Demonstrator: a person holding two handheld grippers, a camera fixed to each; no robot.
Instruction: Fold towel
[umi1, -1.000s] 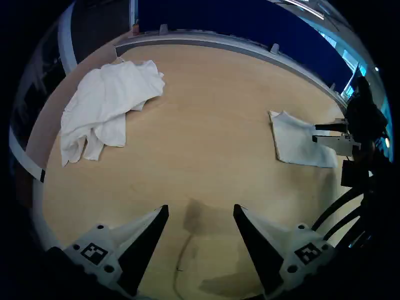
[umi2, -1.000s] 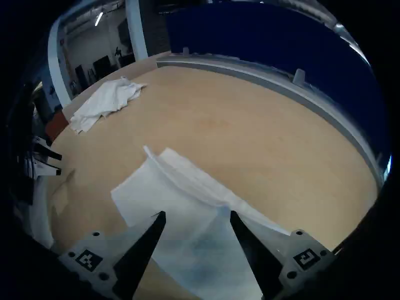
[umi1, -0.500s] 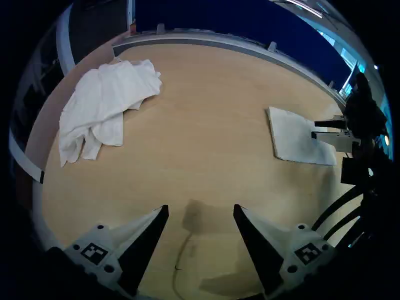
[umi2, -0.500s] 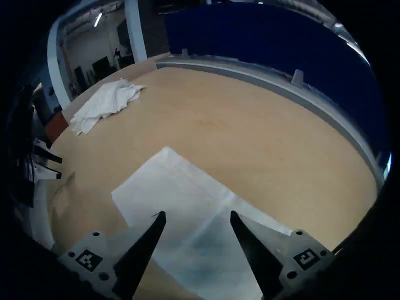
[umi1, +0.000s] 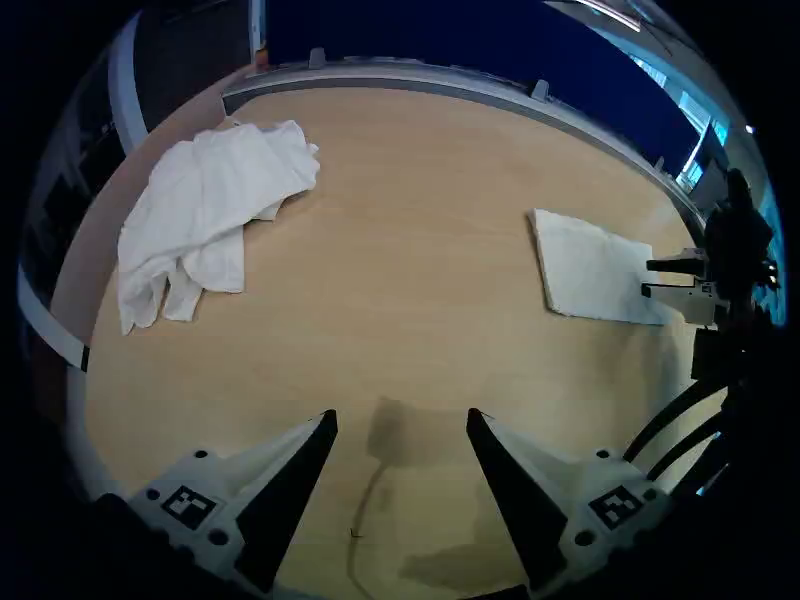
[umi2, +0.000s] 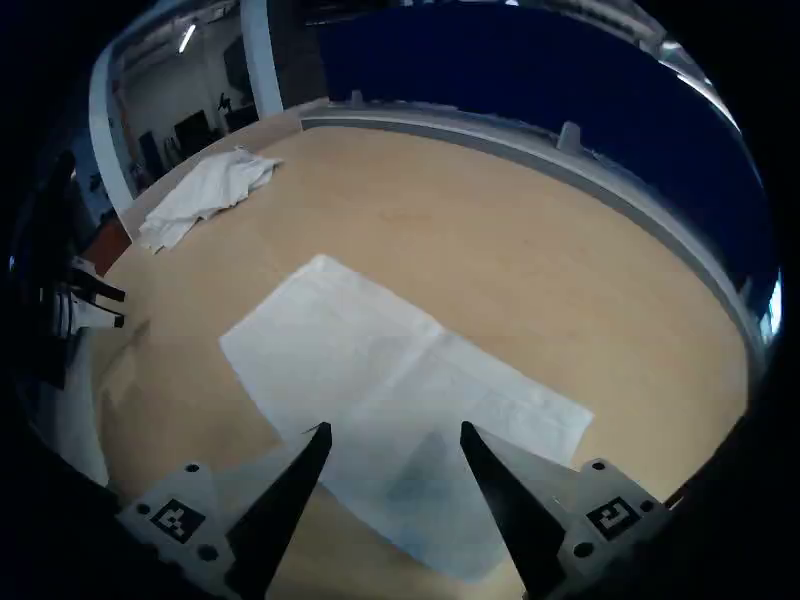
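A folded white towel (umi2: 400, 390) is seen lying flat on the wooden table (umi2: 560, 270). The right gripper (umi2: 394, 425) is held at the folded towel's near edge, with its fingers spread apart and nothing clamped between them. The left gripper (umi1: 400, 412) is held well apart from the folded towel, over bare wood, likewise spread and empty. A crumpled white towel (umi1: 205, 205) is heaped far from the folded towel.

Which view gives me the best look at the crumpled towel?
Left gripper view: the crumpled towel lies large and whole at far left. Right gripper view shows that towel small and distant.
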